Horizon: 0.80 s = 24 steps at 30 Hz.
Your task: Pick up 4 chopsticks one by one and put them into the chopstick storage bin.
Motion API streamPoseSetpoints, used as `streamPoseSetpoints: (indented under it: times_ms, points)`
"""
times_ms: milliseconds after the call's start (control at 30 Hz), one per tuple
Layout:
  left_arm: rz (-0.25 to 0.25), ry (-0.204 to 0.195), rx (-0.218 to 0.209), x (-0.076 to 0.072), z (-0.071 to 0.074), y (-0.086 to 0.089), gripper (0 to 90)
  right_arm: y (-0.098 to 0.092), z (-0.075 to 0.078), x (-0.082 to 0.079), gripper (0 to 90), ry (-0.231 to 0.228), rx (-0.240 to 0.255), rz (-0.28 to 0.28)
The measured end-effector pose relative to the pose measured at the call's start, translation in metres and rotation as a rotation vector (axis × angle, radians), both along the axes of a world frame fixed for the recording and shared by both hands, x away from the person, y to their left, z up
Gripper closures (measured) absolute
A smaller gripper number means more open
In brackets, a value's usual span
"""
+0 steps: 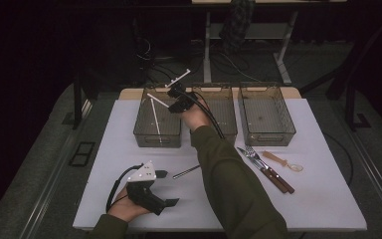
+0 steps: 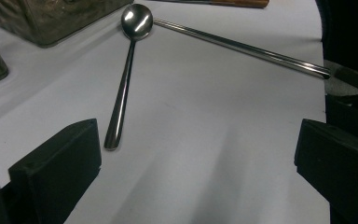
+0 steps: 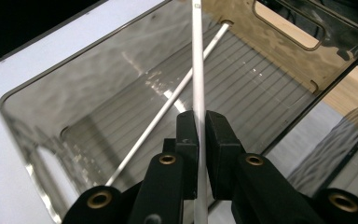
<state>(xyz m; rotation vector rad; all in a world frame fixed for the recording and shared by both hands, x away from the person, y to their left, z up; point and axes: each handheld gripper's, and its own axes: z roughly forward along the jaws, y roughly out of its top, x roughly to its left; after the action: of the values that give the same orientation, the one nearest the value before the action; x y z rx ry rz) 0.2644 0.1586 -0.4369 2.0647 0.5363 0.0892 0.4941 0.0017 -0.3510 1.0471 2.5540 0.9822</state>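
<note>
Over the left-hand translucent smoky plastic bin, the right tool is clamped on a slim silver metal chopstick, its jaws pinching the stick near one end while the rest reaches out above the bin's ribbed floor. A second matching chopstick already lies slantwise inside that bin, so one piece of the sorting looks done and this one seems about to join it.

Much is left, by my reading. On the white bench near the person's sleeve lie a long-handled steel spoon and another pair of steel chopsticks; further right sit a wooden-handled knife and fork, touching each other, and a small pale wooden spoon just beside them. The middle bin and right bin look bare as far as I can tell.

Near the bench's front edge the left tool rests with jaws wide apart, holding nothing, pointed towards the steel spoon.
</note>
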Motion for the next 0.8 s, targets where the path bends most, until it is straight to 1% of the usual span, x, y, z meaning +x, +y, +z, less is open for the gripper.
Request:
streamPoseSetpoints:
  times_ms: [100, 200, 233, 300, 367, 467, 533, 567, 600, 633, 700, 733, 800]
  points:
    - [0.002, 0.0, -0.009, 0.0, 0.001, 0.001, 0.0, 0.006, -0.004, 0.006, 84.2, 0.022, -0.011, -0.025]
    - [-0.003, 0.0, -0.008, 0.0, 0.001, 0.0, 0.0, 0.012, -0.007, 0.011, 84.1, 0.031, -0.018, -0.039]
    - [-0.005, 0.0, -0.009, 0.0, 0.001, 0.0, 0.0, 0.015, -0.008, 0.013, 84.1, 0.024, -0.021, -0.043]
    - [-0.007, 0.001, -0.011, 0.0, 0.001, 0.0, 0.0, 0.019, -0.009, 0.015, 84.1, 0.029, -0.015, -0.042]
    - [-0.009, 0.003, -0.013, 0.0, 0.001, 0.0, 0.0, 0.024, -0.012, 0.017, 84.0, 0.044, -0.032, -0.051]
    - [-0.011, 0.003, -0.012, 0.001, 0.001, 0.0, 0.0, 0.03, -0.016, 0.02, 83.5, 0.056, -0.035, -0.057]
    - [-0.012, 0.003, -0.013, 0.001, 0.001, 0.0, 0.0, 0.034, -0.017, 0.02, 83.1, 0.054, -0.043, -0.062]
    - [-0.012, 0.004, -0.014, 0.001, 0.001, 0.0, 0.0, 0.036, -0.018, 0.02, 81.2, 0.051, -0.04, -0.061]
    - [-0.011, 0.005, -0.015, 0.001, 0.001, 0.0, 0.0, 0.037, -0.017, 0.02, 74.1, 0.034, -0.042, -0.066]
    - [-0.012, 0.005, -0.016, 0.001, 0.001, 0.0, 0.0, 0.038, -0.017, 0.02, 70.0, 0.022, -0.052, -0.079]
    - [-0.013, 0.004, -0.015, 0.001, 0.001, 0.0, 0.0, 0.036, -0.015, 0.019, 67.5, 0.022, -0.05, -0.077]
    - [-0.013, 0.004, -0.013, 0.001, 0.001, 0.0, 0.0, 0.035, -0.013, 0.019, 65.3, 0.022, -0.045, -0.081]
    - [-0.014, 0.004, -0.01, 0.001, 0.001, 0.0, 0.0, 0.031, -0.01, 0.018, 59.8, 0.022, -0.033, -0.07]
